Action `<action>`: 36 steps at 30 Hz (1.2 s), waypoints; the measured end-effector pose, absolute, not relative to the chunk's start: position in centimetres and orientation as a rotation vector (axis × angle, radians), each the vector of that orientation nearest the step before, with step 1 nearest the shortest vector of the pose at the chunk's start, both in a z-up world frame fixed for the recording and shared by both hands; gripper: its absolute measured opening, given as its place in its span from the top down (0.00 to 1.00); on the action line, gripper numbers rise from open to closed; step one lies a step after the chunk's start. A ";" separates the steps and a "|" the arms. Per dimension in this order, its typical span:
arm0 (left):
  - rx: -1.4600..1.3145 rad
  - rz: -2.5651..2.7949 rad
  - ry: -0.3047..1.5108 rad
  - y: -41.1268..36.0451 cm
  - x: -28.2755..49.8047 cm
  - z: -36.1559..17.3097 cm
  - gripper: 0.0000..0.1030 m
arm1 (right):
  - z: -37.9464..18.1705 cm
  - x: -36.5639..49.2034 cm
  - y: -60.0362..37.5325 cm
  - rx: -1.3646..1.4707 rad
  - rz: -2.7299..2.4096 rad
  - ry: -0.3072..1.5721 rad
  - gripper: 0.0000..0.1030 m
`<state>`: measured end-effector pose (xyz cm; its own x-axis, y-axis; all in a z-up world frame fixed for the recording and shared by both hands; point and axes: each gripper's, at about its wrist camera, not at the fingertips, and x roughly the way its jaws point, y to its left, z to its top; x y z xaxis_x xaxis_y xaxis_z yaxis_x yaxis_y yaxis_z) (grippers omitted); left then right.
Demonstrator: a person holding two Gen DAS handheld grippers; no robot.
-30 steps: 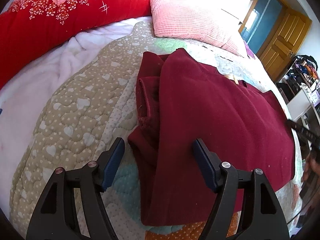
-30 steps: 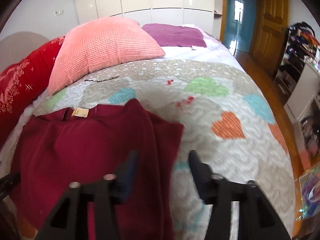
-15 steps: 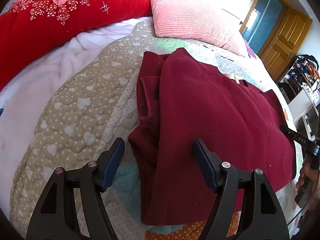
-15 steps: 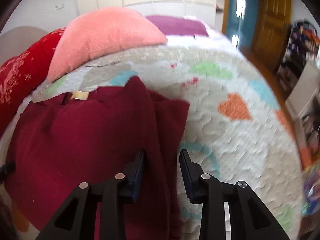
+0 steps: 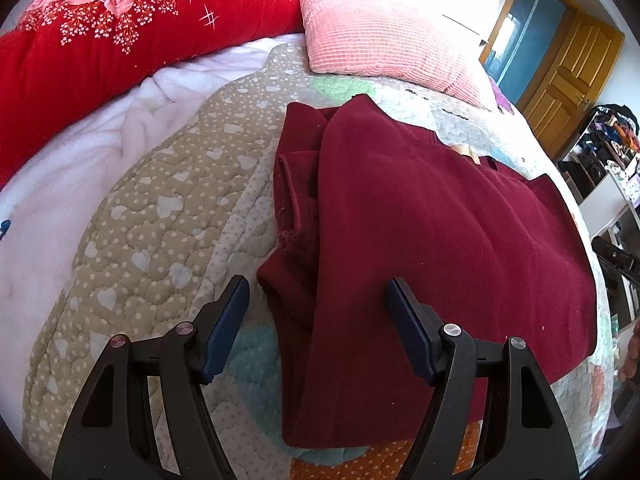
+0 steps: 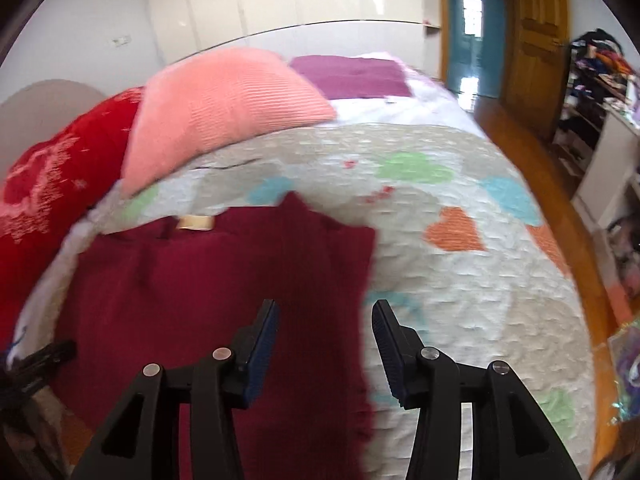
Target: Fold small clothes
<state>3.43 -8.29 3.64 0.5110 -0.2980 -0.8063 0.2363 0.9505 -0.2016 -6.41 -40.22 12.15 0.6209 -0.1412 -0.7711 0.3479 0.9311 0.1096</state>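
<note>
A dark red knitted garment (image 5: 440, 240) lies flat on the heart-patterned quilt (image 5: 160, 220), with its sides folded in over the body. In the right wrist view the garment (image 6: 200, 280) shows a tan label (image 6: 196, 222) at its far edge. My left gripper (image 5: 317, 284) hovers open over the garment's folded left side, with nothing pinched. My right gripper (image 6: 326, 306) is above the garment's right edge. Its jaws are opening, and the pads stand clear of the cloth below them.
A red flowered bolster (image 5: 120, 40) and a pink ribbed pillow (image 5: 380, 32) lie at the head of the bed. A purple cloth (image 6: 352, 76) lies beyond the pillow. Past the bed's right edge are a wooden floor, a wooden door (image 6: 536, 40) and cluttered shelves (image 6: 600, 80).
The right gripper's jaws narrowed over the garment's right edge, then spread again, and it drew back and up. The left gripper and the garment's left side look unchanged.
</note>
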 end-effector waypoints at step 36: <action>-0.126 -0.354 1.034 -6.8 3.2 4.1 0.31 | 8.3 4.4 -24.4 0.250 0.117 0.962 0.52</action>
